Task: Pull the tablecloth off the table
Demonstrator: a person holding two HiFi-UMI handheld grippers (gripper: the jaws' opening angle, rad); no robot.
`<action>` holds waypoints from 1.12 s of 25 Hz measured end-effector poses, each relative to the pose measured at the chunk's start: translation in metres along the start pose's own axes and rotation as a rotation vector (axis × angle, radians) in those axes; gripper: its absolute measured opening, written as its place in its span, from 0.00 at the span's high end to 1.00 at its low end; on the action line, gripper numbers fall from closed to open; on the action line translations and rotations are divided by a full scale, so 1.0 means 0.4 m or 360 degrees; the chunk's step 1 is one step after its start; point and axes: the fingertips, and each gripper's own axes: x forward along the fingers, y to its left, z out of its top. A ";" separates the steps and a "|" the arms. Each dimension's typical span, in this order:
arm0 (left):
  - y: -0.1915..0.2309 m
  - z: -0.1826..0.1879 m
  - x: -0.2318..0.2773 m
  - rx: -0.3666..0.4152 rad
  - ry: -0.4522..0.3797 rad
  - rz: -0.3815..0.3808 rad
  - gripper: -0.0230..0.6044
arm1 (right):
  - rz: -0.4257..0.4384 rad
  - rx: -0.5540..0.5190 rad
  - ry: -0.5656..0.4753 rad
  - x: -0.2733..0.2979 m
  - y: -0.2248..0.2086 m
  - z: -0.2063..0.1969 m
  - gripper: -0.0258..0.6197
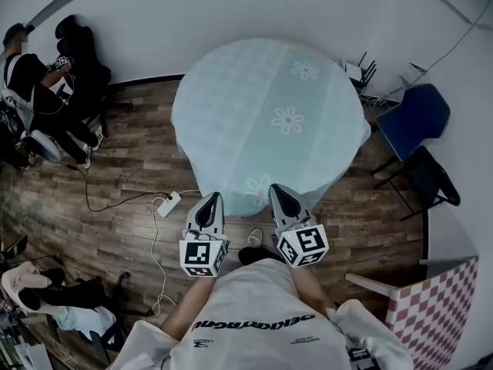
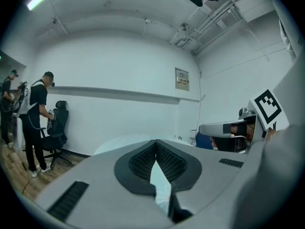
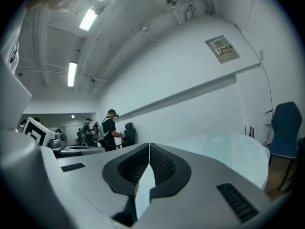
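Tablecloth (image 1: pixel 269 106): round, smooth, pale teal fabric, daisy-printed, edges draping.

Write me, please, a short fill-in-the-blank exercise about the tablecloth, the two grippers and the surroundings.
1. Seen from above, the tablecloth has a ____ outline.
2. Its pale fabric is printed with white ____.
3. The jaws of the left gripper and the right gripper are both ____.
4. In the head view, the chair at the upper right is ____.

Missing words: round; flowers; shut; blue.
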 end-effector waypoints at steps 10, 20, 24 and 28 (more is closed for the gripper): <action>0.072 -0.042 0.313 -0.0090 0.0079 -0.0027 0.94 | -0.0116 0.0108 0.0216 0.224 -0.233 -0.077 0.90; 0.092 -0.111 0.479 -0.0079 0.0272 -0.0071 0.94 | -0.0210 0.0155 0.0366 0.331 -0.347 -0.153 0.90; 0.109 -0.134 0.510 -0.0118 0.0329 -0.0100 0.94 | -0.0247 0.0165 0.0393 0.352 -0.352 -0.172 0.90; 0.142 -0.118 0.530 -0.0110 0.0345 -0.0165 0.94 | -0.0319 0.0177 0.0392 0.383 -0.341 -0.158 0.90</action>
